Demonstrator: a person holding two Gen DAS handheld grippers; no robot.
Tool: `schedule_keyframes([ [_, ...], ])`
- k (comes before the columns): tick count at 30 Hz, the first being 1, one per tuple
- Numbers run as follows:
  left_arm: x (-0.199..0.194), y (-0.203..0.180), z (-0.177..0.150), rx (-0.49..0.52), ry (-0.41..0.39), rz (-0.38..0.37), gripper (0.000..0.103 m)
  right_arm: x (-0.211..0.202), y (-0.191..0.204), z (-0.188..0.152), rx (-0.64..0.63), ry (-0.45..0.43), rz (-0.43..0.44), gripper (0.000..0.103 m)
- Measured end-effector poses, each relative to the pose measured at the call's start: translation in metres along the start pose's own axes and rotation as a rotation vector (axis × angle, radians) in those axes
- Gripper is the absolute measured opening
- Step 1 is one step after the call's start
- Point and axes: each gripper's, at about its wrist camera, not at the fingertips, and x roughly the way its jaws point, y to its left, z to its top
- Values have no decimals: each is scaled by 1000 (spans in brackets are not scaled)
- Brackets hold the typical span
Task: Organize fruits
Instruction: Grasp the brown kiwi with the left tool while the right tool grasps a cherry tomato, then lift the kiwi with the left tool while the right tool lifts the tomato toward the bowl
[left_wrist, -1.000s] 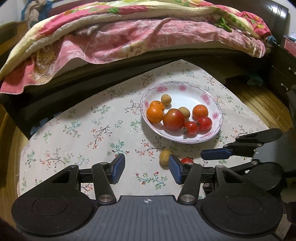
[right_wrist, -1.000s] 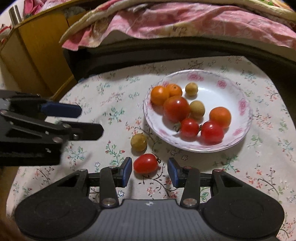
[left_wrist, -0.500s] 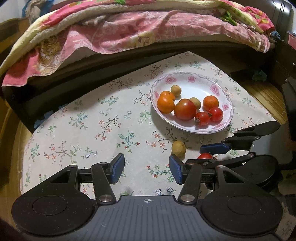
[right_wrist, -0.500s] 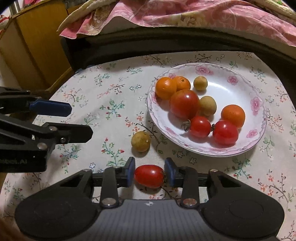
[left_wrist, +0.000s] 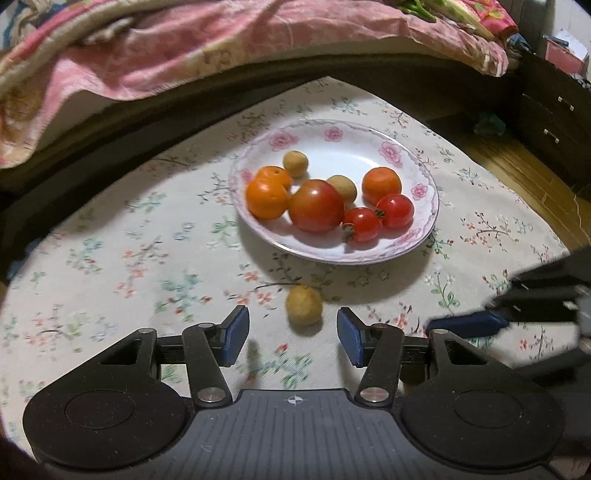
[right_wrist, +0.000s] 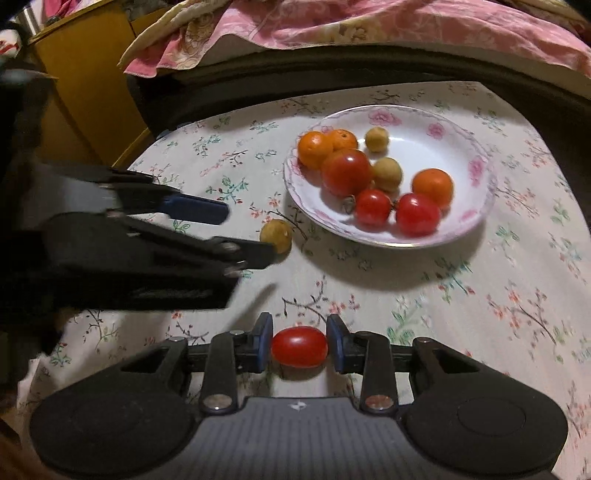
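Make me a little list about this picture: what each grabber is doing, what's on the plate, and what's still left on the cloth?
right gripper: shut on the small red tomato
left gripper: open, fingers either side of the yellow fruit
plate: three oranges, three tomatoes, two yellow fruits
left on tablecloth: the yellow fruit, beside the plate

Your left tool (left_wrist: 291, 334) sits at 6 o'clock of the plate (left_wrist: 424, 173), with one loose fruit (left_wrist: 304, 305) on the surface (left_wrist: 110, 258) just ahead between its fingers, near the plate's 6 o'clock rim. Your right tool (right_wrist: 299, 345) has a small tomato (right_wrist: 299, 346) between its fingers, at the plate's 7 o'clock. Eight fruits lie in the plate. The bed (left_wrist: 184, 55) lies at 12 o'clock, behind the surface.
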Motion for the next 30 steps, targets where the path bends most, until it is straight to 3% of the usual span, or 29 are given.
schedule_keyframes([
  [8,24,-5,3,-4,-6,-5,48,-21,-4,-15,77,4,-29,32],
  [12,23,-5,2,-13,-14,0,33,-14,-9,-15,79,19,-34,32],
  [18,15,-5,-3,5,7,15,32,-13,-15,-11,97,12,-6,34],
  [21,6,-5,-8,9,18,18,32,-15,-13,-10,86,-6,6,41],
  [30,-21,-7,-33,-6,33,32,33,2,3,-11,17,7,11,41],
])
